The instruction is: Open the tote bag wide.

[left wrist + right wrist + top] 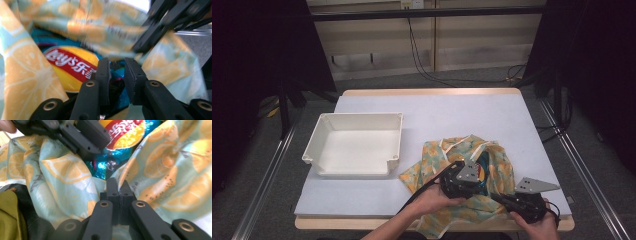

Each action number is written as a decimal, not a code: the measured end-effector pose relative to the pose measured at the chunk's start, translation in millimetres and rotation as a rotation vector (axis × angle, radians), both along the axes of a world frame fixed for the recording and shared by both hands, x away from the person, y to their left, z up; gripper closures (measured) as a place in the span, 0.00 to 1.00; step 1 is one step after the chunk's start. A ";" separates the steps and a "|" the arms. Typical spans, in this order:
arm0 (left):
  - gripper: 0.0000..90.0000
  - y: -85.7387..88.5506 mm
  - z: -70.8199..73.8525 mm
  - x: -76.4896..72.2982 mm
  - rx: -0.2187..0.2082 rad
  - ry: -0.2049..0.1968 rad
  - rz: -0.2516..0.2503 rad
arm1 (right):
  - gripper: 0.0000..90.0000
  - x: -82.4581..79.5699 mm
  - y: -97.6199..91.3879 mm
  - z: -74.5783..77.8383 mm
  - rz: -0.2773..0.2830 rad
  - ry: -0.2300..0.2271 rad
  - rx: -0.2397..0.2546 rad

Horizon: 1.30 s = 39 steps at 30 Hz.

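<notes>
Item: crisp packet (72, 66), foil, yellow and red with teal edges, lodged inside a lemon-print cloth bag (507, 167) that lies crumpled at the near right of the table (437, 107). My left gripper (117, 75) is clenched on the packet's dark crimped edge, jaws nearly together with foil between them. My right gripper (119, 188) is clamped flat on a fold of the bag's rim, jaws fully closed on cloth, holding the mouth open. White tray (319, 135) stands well apart to the left, empty. Risks, as I judge them: the left grip is narrow and on slick foil, so a sharp pull may slip it free or tear the seam; cloth draped close over the packet may snag and drag the whole bag along; squeezing deeper would crush the contents; the right pinch holds a thin fold that could slide out under tension.
</notes>
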<state>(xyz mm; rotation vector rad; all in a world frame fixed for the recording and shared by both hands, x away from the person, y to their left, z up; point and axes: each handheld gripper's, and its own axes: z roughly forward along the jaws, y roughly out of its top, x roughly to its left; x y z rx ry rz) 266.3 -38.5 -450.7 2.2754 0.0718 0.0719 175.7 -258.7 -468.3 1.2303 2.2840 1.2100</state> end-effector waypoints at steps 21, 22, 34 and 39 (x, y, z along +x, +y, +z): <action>0.77 -12.8 -3.3 -3.8 0.037 -0.036 -0.031 | 1.00 -7.0 -4.9 -15.9 -0.025 0.040 -0.023; 0.77 -11.8 -5.4 -4.3 0.044 -0.029 -0.034 | 1.00 -7.2 -5.1 -16.2 -0.023 0.039 -0.024; 0.65 -14.5 -14.9 -15.5 0.103 -0.096 -0.094 | 1.00 -6.4 -4.8 -17.1 -0.019 0.039 -0.026; 0.63 -15.3 -17.4 -20.4 0.122 -0.132 -0.100 | 1.00 -6.3 -4.9 -17.3 -0.017 0.041 -0.024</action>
